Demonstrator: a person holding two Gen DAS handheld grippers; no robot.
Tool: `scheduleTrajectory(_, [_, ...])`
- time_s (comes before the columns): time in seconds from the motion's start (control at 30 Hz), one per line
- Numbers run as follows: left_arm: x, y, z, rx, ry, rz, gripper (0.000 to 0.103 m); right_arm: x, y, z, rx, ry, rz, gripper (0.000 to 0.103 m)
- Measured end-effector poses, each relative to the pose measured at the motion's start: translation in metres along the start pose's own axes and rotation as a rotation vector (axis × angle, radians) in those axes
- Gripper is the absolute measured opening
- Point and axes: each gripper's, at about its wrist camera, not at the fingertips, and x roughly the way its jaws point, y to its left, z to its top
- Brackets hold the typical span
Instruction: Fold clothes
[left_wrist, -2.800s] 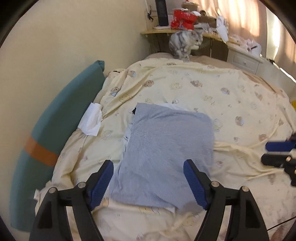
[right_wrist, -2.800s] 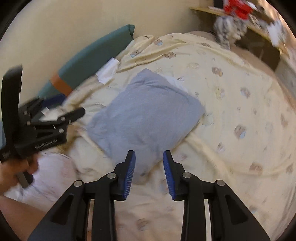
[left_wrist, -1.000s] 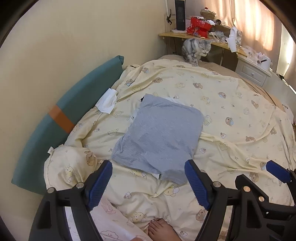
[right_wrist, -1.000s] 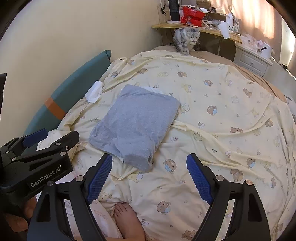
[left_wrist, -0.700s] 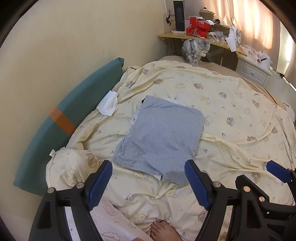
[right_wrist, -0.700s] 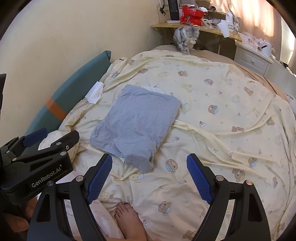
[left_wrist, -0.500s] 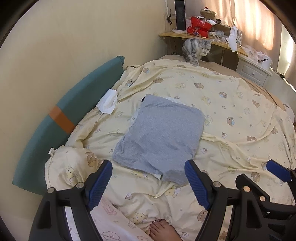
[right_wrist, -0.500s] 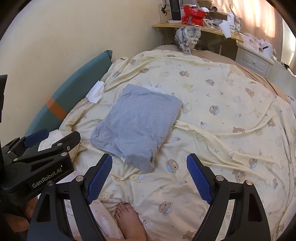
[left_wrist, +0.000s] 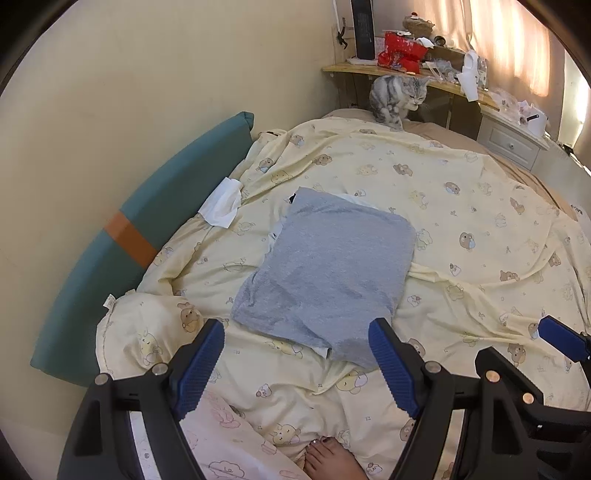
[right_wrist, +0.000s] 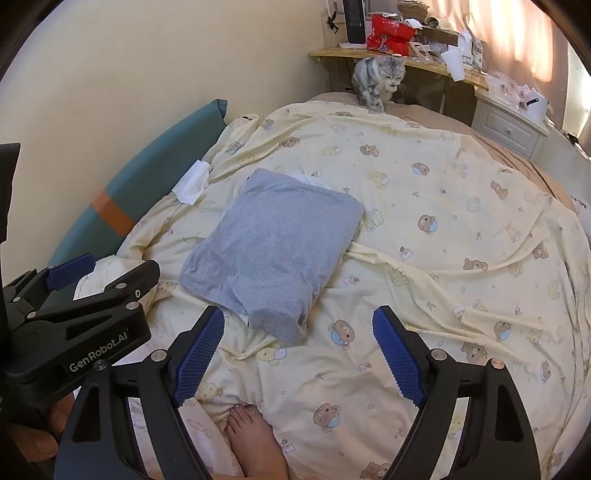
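Grey garment (left_wrist: 325, 273) lies folded on the bed (left_wrist: 480, 229); left gripper (left_wrist: 295, 365) and right gripper (right_wrist: 297, 354), jaws wide and empty, hover clear, fold apparently complete

Warm daylight through pale striped curtains (left_wrist: 517, 40) at upper right, glowing orange-pink and slightly blown out near the edge. Evenly and softly lit across the cream bear-print duvet (left_wrist: 461, 206); only faint shadows in its creases and under the folded grey knit garment (left_wrist: 328, 273). Sharp focus at centre, no motion blur. Strong fisheye bending toward the rims, with black vignette corners in both views. Cluttered wooden shelf (right_wrist: 402, 61) a little soft with distance.
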Motion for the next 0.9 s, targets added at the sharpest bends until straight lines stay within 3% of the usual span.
scheduleTrajectory(0.9, [-0.0032,-0.0001,-0.0005,0.004,-0.012,0.017,0.081,-0.0003,0.0022,0.0004,-0.014,-0.004,0.007,0.086])
